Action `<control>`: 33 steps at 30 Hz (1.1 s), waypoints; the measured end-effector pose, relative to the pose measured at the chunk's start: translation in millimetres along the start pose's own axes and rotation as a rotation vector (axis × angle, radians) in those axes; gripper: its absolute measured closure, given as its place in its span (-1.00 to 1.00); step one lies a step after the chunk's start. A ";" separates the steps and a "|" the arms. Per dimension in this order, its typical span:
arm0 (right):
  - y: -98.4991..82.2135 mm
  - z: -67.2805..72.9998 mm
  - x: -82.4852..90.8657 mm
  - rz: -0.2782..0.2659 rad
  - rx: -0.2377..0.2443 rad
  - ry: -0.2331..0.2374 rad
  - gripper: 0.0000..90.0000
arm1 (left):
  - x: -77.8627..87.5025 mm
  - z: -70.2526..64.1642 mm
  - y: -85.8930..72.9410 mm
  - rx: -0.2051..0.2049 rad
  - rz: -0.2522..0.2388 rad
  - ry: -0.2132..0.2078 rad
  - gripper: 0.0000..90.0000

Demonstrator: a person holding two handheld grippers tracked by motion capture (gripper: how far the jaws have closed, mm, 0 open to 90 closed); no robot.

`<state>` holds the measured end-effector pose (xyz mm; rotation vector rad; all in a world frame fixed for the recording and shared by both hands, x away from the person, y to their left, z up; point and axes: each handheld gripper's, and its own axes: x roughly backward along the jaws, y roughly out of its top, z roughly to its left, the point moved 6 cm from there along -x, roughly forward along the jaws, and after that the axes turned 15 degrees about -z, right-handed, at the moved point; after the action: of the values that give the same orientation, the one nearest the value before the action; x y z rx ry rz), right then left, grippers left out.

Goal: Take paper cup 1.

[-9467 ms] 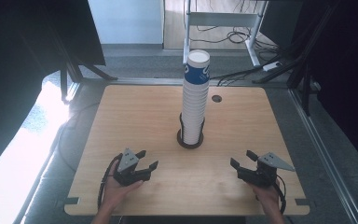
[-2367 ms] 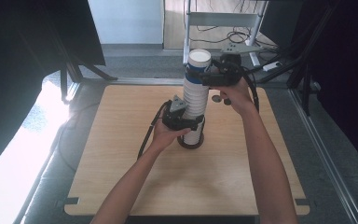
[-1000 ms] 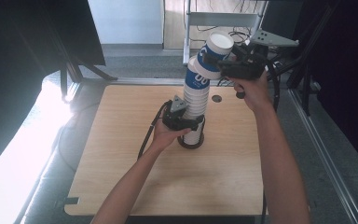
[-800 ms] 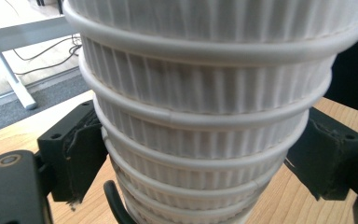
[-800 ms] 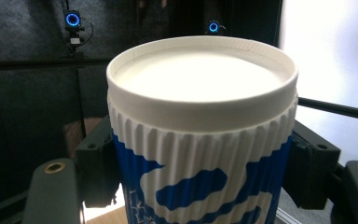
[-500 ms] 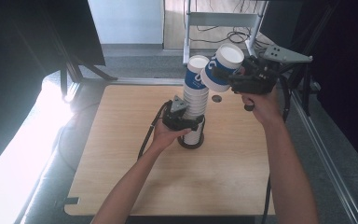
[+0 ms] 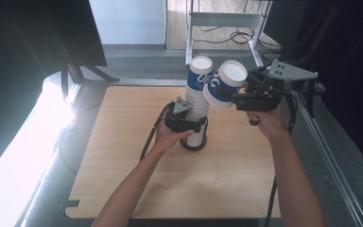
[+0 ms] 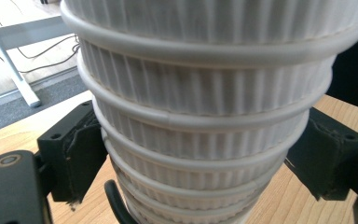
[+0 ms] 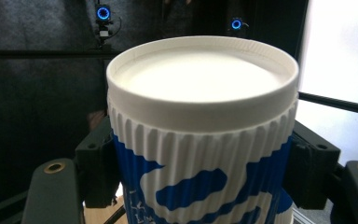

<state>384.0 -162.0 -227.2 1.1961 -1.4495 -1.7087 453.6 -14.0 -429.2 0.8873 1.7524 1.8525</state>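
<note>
Harsh daylight glares from the left; dark surroundings, close-ups slightly soft.

White ribbed paper with blue lettering on the cup (image 7: 224, 84) at 1 o'clock of the stack (image 7: 197, 106); plain white base on it. White ribbed sleeves and white rims down the stack, a blue band near its top, a black ring at its foot. Black on both grippers' jaws, left gripper (image 7: 184, 119) and right gripper (image 7: 255, 97), grey on their top plates. Pale wood grain across the table (image 7: 123, 156).
</note>
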 end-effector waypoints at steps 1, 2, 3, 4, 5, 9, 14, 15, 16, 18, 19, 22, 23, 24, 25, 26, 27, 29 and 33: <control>-2.1 1.8 1.3 0.003 0.000 0.004 -0.42 | 0.1 0.1 0.0 -0.001 0.001 0.000 -0.71; -4.1 2.8 2.3 0.009 0.001 0.005 -0.42 | -0.1 -0.7 0.0 0.008 -0.002 0.000 -0.71; -6.0 3.8 3.2 0.012 0.002 0.007 -0.42 | -0.1 -0.7 0.0 0.008 -0.002 0.000 -0.71; -10.3 5.9 5.5 0.017 -0.002 0.011 -0.42 | -0.1 -0.8 -0.1 0.007 -0.002 0.000 -0.71; -10.3 5.9 5.5 0.017 -0.002 0.011 -0.42 | 0.0 -0.8 0.0 0.008 -0.001 0.000 -0.71; -21.7 8.4 9.0 0.035 -0.007 0.017 -0.42 | 0.0 -0.9 -0.1 0.008 -0.002 0.002 -0.72; -31.7 7.9 11.2 0.041 -0.023 0.018 -0.42 | -0.1 -0.3 0.0 0.001 0.000 0.003 -0.72; -35.3 7.5 11.8 0.045 -0.029 0.017 -0.42 | -0.4 -0.8 0.0 0.006 -0.003 0.002 -0.72; -37.3 7.3 12.1 0.046 -0.032 0.018 -0.42 | -0.3 -0.8 0.0 0.006 -0.002 0.002 -0.72; -42.8 7.3 12.7 0.050 -0.039 0.019 -0.42 | 0.2 -0.8 -0.1 0.009 -0.001 0.006 -0.73; -44.7 7.7 12.9 0.049 -0.044 0.021 -0.42 | 0.5 -1.1 -0.2 0.009 0.000 0.006 -0.74; -50.0 9.7 13.5 0.053 -0.049 0.028 -0.42 | 2.4 -2.3 -0.2 0.009 -0.007 0.006 -0.77; -52.4 11.2 13.8 0.054 -0.050 0.032 -0.42 | 3.4 -1.9 -0.2 0.010 -0.004 0.007 -0.78; -52.4 11.2 13.8 0.054 -0.050 0.032 -0.42 | 4.2 -1.2 -0.4 0.009 -0.004 0.010 -0.78; -53.6 12.2 14.0 0.057 -0.050 0.033 -0.42 | 5.0 -0.6 -0.6 0.016 -0.006 0.013 -0.78; -54.6 13.3 14.2 0.058 -0.049 0.034 -0.42 | 6.4 0.3 -0.9 0.020 -0.008 0.010 -0.78; -55.6 14.7 14.5 0.059 -0.048 0.037 -0.42 | 7.2 0.8 -1.1 0.019 -0.008 0.009 -0.79; -57.2 16.5 15.3 0.059 -0.048 0.040 -0.42 | 9.6 1.4 -2.0 0.017 -0.009 0.008 -0.79; -61.2 19.0 17.5 0.059 -0.049 0.042 -0.42 | 15.9 1.8 -5.2 0.015 -0.011 -0.001 -0.79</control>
<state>366.3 -154.9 -290.7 1.1457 -1.3957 -1.6602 443.2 -1.1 -432.0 0.8818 1.7688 1.8339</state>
